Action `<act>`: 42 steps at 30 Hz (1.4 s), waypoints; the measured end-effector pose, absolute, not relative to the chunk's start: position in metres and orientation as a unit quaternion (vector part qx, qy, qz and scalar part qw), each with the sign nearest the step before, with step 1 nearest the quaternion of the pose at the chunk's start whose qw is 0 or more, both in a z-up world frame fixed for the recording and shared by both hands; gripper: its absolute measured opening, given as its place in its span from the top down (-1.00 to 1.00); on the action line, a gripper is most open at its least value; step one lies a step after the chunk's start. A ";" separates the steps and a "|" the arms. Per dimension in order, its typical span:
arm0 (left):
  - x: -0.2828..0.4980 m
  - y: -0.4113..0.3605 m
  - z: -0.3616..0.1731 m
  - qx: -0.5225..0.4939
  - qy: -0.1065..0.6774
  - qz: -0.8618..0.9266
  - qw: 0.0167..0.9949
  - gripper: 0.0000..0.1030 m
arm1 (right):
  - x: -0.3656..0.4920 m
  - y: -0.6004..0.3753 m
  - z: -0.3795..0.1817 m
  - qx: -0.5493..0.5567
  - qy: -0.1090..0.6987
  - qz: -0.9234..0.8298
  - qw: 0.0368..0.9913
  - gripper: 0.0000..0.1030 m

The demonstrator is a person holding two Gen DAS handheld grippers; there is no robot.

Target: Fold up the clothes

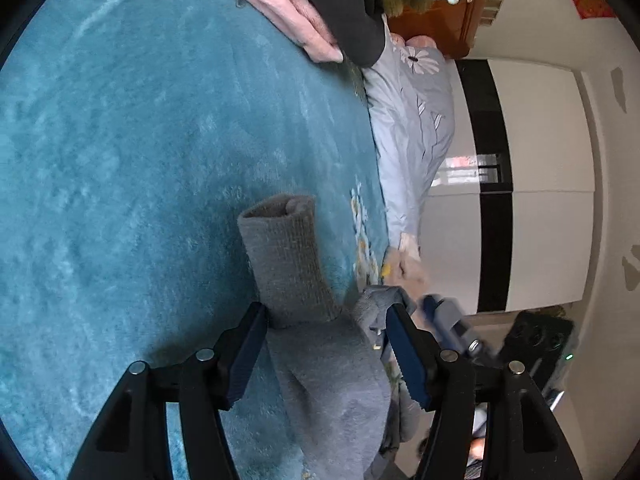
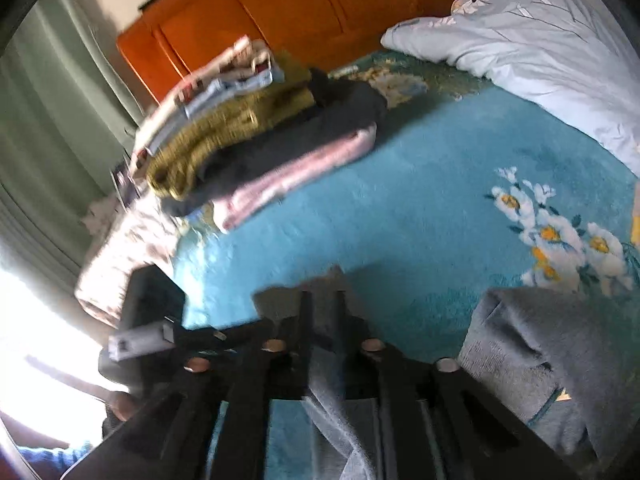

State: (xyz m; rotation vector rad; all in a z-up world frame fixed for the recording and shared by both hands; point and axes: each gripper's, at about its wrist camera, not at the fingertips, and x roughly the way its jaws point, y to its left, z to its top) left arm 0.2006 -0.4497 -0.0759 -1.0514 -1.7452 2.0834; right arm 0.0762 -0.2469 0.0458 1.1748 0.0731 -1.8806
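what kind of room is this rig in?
Most likely a bedroom. The work surface is a bed with a teal plush blanket, a floral pillow against an orange wooden headboard, and a stack of folded clothes at the head end. White wardrobe-like panels line the wall.

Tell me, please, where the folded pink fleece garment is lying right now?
The folded pink fleece garment lies on the teal plush blanket at the bottom of the clothes stack, under a dark grey garment, near the orange wooden headboard.

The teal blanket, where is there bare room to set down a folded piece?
The teal blanket lies bare in the middle, between the stack of folded clothes by the headboard, the pale quilt and the grey garment near the hand-held grippers. It is crowded around the stack.
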 end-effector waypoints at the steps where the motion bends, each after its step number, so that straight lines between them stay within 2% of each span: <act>1: 0.203 -0.454 -0.076 -0.351 -0.603 0.707 0.114 -0.29 | 0.079 -0.250 0.041 0.476 0.041 -0.758 0.444 0.15; 2: 0.205 -0.458 -0.075 -0.345 -0.609 0.705 0.115 -0.30 | 0.083 -0.254 0.035 0.476 0.058 -0.756 0.446 -0.04; 10: 0.204 -0.474 -0.081 -0.334 -0.627 0.695 0.112 -0.33 | 0.138 -0.305 -0.001 0.451 0.249 -0.724 0.459 -0.04; 15: 0.214 -0.480 -0.084 -0.331 -0.631 0.694 0.106 -0.33 | 0.154 -0.320 -0.022 0.437 0.314 -0.725 0.430 -0.04; 16: 0.216 -0.480 -0.083 -0.331 -0.630 0.695 0.102 -0.34 | 0.155 -0.322 -0.028 0.439 0.324 -0.726 0.418 0.01; 17: 0.218 -0.481 -0.083 -0.331 -0.628 0.697 0.099 -0.34 | 0.153 -0.323 -0.031 0.445 0.326 -0.725 0.412 0.26; 18: 0.220 -0.482 -0.083 -0.332 -0.626 0.699 0.096 -0.34 | 0.151 -0.324 -0.034 0.452 0.327 -0.724 0.406 0.70; 19: 0.223 -0.484 -0.083 -0.329 -0.627 0.699 0.096 -0.34 | 0.149 -0.324 -0.037 0.459 0.326 -0.723 0.400 0.84; 23: 0.234 -0.491 -0.083 -0.317 -0.633 0.700 0.099 -0.34 | 0.139 -0.314 -0.024 0.466 0.284 -0.742 0.390 0.91; 30: 0.245 -0.493 -0.082 -0.288 -0.649 0.695 0.116 -0.36 | 0.130 -0.279 0.058 0.452 0.114 -0.751 0.467 0.92; 37: 0.233 -0.470 -0.073 -0.218 -0.685 0.659 0.220 -0.47 | 0.137 -0.256 0.097 0.451 -0.029 -0.668 0.591 0.92; 42: 0.221 -0.453 -0.079 -0.149 -0.739 0.574 0.319 -0.47 | 0.139 -0.244 0.102 0.454 -0.081 -0.631 0.624 0.92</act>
